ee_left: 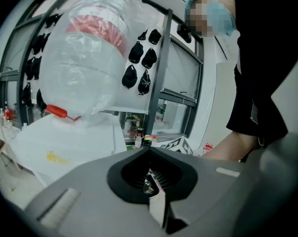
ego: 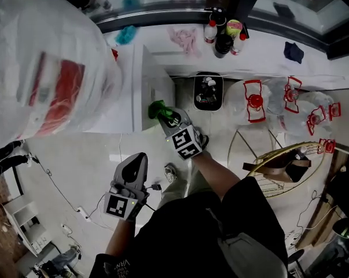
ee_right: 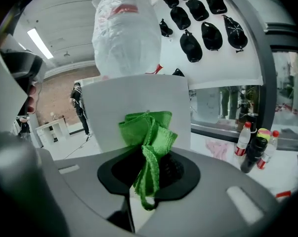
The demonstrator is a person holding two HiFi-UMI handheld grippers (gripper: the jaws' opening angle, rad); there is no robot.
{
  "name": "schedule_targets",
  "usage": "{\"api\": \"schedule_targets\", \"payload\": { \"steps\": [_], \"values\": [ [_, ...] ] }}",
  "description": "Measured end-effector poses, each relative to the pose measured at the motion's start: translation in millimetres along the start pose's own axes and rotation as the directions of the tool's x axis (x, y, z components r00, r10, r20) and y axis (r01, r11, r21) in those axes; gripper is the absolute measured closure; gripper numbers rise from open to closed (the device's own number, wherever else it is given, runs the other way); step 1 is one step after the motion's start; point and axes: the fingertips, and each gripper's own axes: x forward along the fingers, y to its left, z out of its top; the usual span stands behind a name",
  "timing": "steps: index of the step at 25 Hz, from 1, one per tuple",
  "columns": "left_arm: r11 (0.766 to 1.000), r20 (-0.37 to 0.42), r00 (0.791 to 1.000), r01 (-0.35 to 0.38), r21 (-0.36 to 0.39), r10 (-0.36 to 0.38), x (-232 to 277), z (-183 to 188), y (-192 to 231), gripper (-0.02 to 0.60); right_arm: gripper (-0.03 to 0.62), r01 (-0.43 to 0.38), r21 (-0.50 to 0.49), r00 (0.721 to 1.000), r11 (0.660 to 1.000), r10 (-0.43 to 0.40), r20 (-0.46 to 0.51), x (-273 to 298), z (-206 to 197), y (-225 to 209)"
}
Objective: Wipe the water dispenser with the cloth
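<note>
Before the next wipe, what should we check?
1. Is the green cloth clamped in the right gripper? ok.
2. Is the cloth up against the water dispenser, on its white side? ok.
3. Is the cloth pressing hard enough to wipe? cannot tell.
4. Is the left gripper shut, empty and low, clear of the dispenser? ok.
5. Is the bagged water bottle on top sitting steady? cannot tell.

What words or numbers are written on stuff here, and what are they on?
No text reads clearly anywhere.
Red label on the water jug: too blurred to read.
Labels on the bottles: too small to read.
Yellow mark on the water dispenser: blurred, unreadable.
Marker cube: black-and-white squares only, no words.
</note>
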Motion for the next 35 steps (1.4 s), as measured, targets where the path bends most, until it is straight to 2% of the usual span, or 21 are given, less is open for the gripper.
{"api": "schedule_targets", "payload": {
  "steps": [10,16,22,25,28,35],
  "values": [
    [0.997,0.006,0.998,-0.054,-0.056,0.054,33,2,3,0.580,0.505,0.055,-0.021,0.998,0.998,-0.055,-0.013,73,31,-93],
    [0.996,-0.004,0.999,-0.053,-0.067,0.053,37,-4,9,0.580,0.505,0.148,-0.007,0.989,0.989,-0.148,0.001,104,59,-143],
    [0.997,-0.009,0.999,-0.042,-0.070,0.042,40,-8,11,0.580,0.505,0.228,0.009,0.973,0.974,-0.229,0.020,107,71,-168],
    [0.998,-0.003,1.000,-0.019,-0.056,0.019,39,-7,10,0.580,0.505,0.236,0.015,0.971,0.972,-0.237,0.039,87,63,-162],
    [0.999,0.003,1.000,0.008,-0.038,-0.008,37,-6,9,0.580,0.505,0.209,-0.001,0.977,0.978,-0.209,0.041,61,39,-139],
    [0.996,-0.024,0.996,0.088,0.013,-0.088,29,-14,0,0.580,0.505,0.069,-0.038,0.998,0.997,-0.069,0.000,0,-33,-48]
  ]
}}
